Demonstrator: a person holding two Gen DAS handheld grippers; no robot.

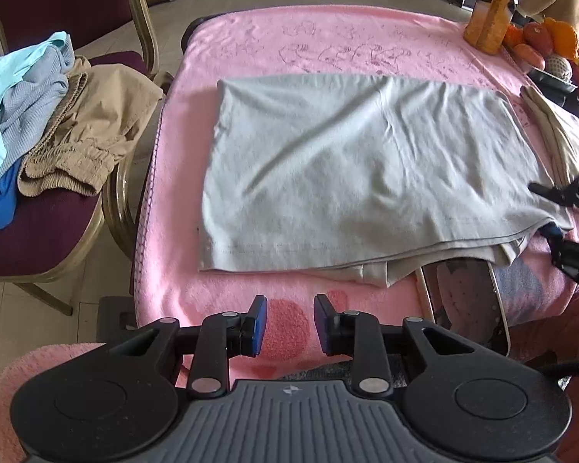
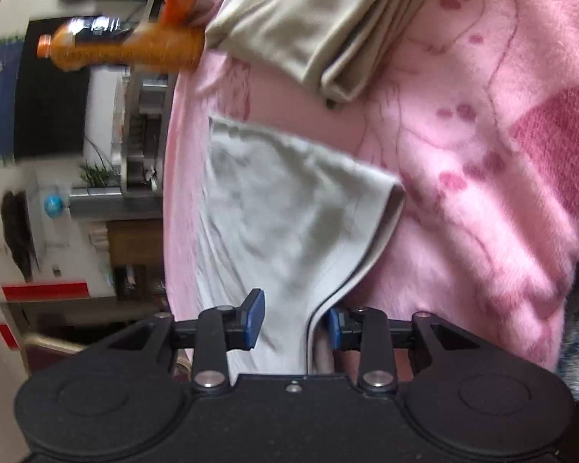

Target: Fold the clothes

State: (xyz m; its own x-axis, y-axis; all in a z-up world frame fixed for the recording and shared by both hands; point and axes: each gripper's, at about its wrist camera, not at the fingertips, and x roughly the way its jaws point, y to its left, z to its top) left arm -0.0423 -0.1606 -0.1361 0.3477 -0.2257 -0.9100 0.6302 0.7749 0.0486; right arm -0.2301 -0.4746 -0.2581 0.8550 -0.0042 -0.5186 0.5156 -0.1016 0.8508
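Left wrist view: a grey garment (image 1: 347, 177), already folded into a broad rectangle, is being shown lying flat on a counter covered by a pink blanket (image 1: 251, 42). The left claw (image 1: 290, 326) is being held at six o'clock, just short of the garment's near hem, with its blue pads spread apart and nothing between them. At nine o'clock, a heap of unfolded clothes (image 1: 58, 115) is being kept on a dark red chair (image 1: 38, 239). At three o'clock, the right claw (image 1: 559, 216) is being seen at the garment's near right corner. At one o'clock, an orange bottle (image 1: 490, 11) and fruit are being displayed.

Right wrist view: the scene is being shown rolled sideways. The right claw (image 2: 295, 324) is being held spread, with the garment's hemmed corner (image 2: 289, 231) passing loosely between the pads and not being pinched. A folded beige garment (image 2: 308, 27) is being seen at twelve o'clock.

For the fold to be done well, both near corners are probably best pinched firmly through all layers before being lifted evenly, so that the hem is being kept straight and wrinkles are being avoided.
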